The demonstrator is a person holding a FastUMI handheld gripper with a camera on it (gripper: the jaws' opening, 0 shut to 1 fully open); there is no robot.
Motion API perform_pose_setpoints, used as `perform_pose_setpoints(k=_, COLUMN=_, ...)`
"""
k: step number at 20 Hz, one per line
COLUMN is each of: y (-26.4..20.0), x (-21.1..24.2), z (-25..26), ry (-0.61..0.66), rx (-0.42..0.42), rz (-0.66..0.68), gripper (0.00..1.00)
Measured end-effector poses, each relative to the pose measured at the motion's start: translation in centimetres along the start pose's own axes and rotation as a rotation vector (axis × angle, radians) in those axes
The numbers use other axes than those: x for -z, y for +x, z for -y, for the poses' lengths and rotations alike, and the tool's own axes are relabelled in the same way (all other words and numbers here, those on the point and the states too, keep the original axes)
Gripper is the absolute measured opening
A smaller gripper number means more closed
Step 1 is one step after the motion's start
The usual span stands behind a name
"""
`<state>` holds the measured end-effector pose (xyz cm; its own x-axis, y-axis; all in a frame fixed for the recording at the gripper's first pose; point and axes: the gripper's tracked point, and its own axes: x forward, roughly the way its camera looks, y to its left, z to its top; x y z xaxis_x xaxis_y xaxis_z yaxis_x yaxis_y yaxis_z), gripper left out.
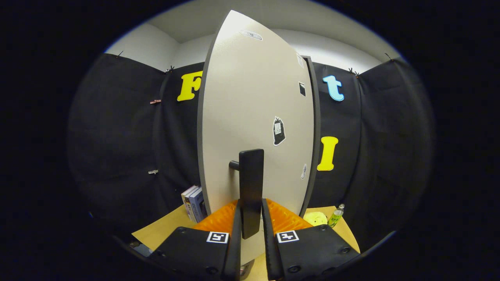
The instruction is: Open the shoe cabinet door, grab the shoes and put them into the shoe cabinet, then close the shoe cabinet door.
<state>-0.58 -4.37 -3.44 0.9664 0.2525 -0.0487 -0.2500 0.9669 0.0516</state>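
Gripper point(250, 212) closed to a narrow gap around black bar handle point(250, 187), one finger on each side and pressed against it. Handle upright between the fingers, fixed by a short post to pale shoe cabinet door point(250, 105) just ahead. Door seen close, dark-edged, several small stickers point(278, 131) on its face. Books point(194, 203) standing beyond the left finger, beside the door's lower edge. Green bottle point(335, 216) beyond the right finger, on tan tabletop point(156, 232).
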Motion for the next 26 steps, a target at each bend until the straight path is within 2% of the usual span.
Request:
perform_pose_setpoints(k=8, y=-2.5, x=-1.0, z=3.5, ry=0.005, rx=0.053, rz=0.031, gripper=0.30)
perform_pose_setpoints(k=17, y=-8.1, x=-1.4, z=6.9, ry=-0.012, rx=0.151, rz=0.064, gripper=0.29)
perform_pose_setpoints(k=21, y=-9.1, x=0.2, z=6.4, ry=-0.017, rx=0.144, rz=0.030, gripper=0.29)
perform_pose_setpoints(k=26, y=-8.4, x=3.5, z=3.7, ry=-0.013, rx=0.083, rz=-0.047, gripper=0.29)
